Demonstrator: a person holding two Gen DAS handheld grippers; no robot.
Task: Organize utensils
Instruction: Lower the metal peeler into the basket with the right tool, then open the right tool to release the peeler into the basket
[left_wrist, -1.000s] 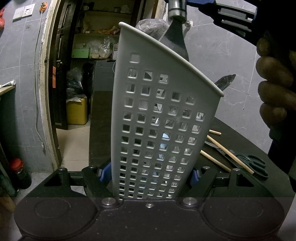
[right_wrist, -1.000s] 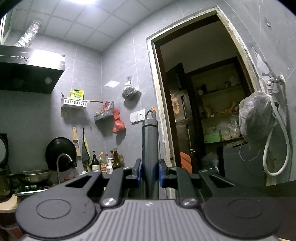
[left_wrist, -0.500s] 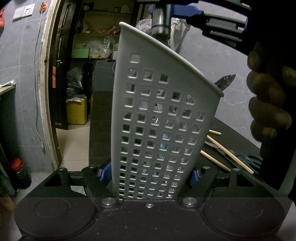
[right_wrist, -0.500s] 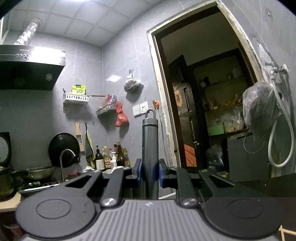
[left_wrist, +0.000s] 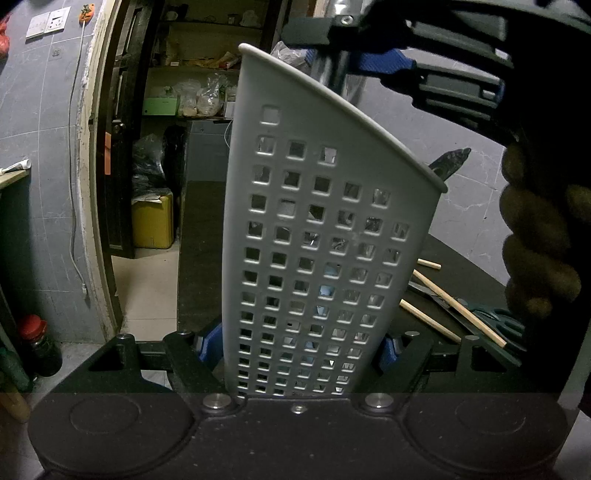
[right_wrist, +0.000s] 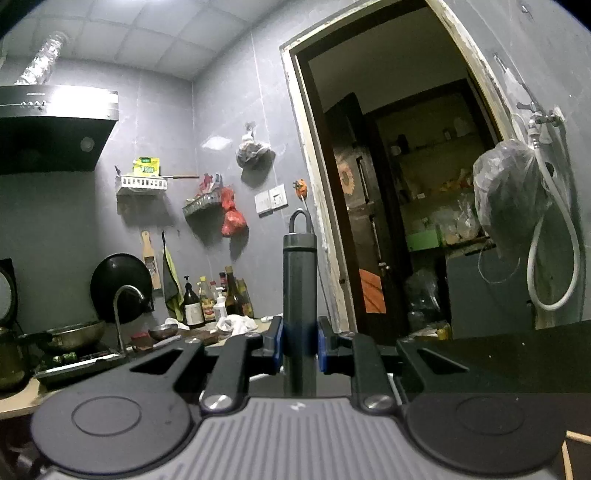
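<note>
The left gripper clamps the white perforated holder, which hides its contents. The right gripper grips a grey utensil handle; its lower end is hidden. Chopsticks lie at 4 o'clock on the table.

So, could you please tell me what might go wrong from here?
1. The right gripper pinches only the utensil handle; the hidden lower end could snag the holder rim.
2. The holder, clamped low by the left gripper, might tilt if bumped.
3. Chopsticks and scissors remain loose.
</note>
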